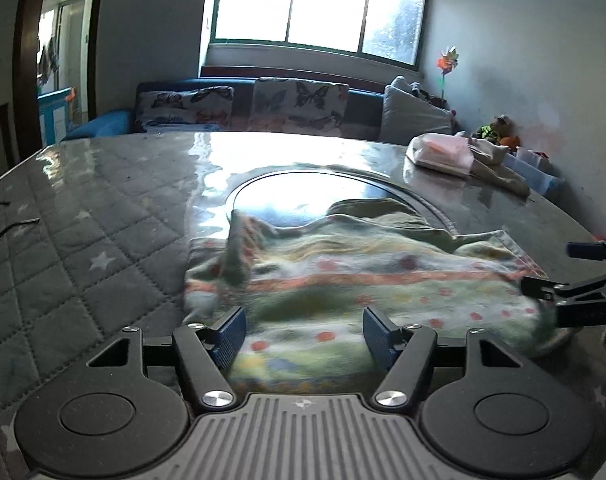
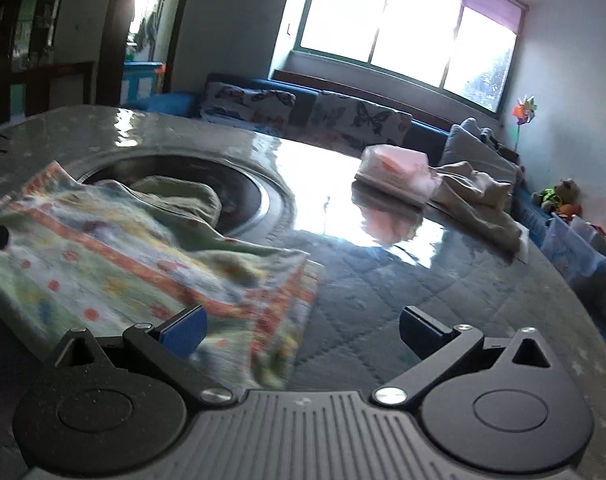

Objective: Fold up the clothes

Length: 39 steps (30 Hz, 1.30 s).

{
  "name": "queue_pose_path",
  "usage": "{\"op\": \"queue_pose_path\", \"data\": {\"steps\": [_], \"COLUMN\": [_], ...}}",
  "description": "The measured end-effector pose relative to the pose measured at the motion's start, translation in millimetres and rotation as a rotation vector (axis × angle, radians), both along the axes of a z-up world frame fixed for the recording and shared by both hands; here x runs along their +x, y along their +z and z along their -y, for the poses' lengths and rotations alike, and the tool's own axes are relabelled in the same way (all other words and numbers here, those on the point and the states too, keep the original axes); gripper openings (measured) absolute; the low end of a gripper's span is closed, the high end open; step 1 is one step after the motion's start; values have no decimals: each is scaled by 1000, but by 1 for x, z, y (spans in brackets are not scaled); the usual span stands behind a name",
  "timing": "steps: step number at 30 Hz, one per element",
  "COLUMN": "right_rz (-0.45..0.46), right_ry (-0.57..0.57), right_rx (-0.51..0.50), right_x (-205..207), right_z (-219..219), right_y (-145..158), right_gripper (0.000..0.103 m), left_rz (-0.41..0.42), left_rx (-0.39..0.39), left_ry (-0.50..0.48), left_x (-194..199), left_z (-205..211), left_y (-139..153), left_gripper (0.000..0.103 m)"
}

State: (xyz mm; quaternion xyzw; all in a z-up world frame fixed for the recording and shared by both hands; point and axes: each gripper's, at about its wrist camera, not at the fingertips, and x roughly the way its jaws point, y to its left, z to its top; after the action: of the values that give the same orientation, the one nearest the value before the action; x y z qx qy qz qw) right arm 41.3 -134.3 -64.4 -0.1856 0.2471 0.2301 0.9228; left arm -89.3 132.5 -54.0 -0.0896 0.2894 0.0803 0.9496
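1. Soft, light printed cloth (image 1: 343, 280) lies rumpled on the quilted table (image 1: 83, 240), partly over its glass disc (image 1: 303, 192).
2. It looks limp, so it will sag; the hemmed corner (image 2: 299, 264) suits gripping.
3. The left gripper (image 1: 303, 332) and right gripper (image 2: 303, 328) both stand open, holding nothing.

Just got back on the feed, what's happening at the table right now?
A person with a gripper in each hand is folding a patterned cloth on the table. Both sets of jaws stand open. The left gripper sits over the cloth's near edge, cloth lying between its fingers but not pinched. The right gripper is at the cloth's right corner. Nothing is held, and the cloth is still rumpled at the far side.
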Motion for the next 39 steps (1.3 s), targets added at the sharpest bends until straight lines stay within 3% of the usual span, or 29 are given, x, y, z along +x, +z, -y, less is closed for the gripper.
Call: {"op": "queue_pose_path", "data": {"steps": [10, 16, 28, 35, 39], "right_rz": [29, -10, 8, -35, -6], "right_ry": [1, -27, -57, -79, -84], "right_rx": [1, -38, -27, -29, -19], "right_x": [23, 43, 64, 78, 73], "right_z": [-12, -20, -23, -18, -15], "right_y": [13, 4, 10, 1, 6], "right_gripper": [103, 103, 103, 103, 103], "left_rz": [11, -59, -48, -54, -40], "left_rx": [-60, -69, -85, -89, -90], "left_ry": [-32, -25, -47, -26, -26], "left_x": [44, 71, 84, 86, 83], "left_z": [-15, -33, -34, -41, -41], "left_y": [19, 6, 12, 8, 11], "left_gripper": [68, 68, 68, 68, 69]}}
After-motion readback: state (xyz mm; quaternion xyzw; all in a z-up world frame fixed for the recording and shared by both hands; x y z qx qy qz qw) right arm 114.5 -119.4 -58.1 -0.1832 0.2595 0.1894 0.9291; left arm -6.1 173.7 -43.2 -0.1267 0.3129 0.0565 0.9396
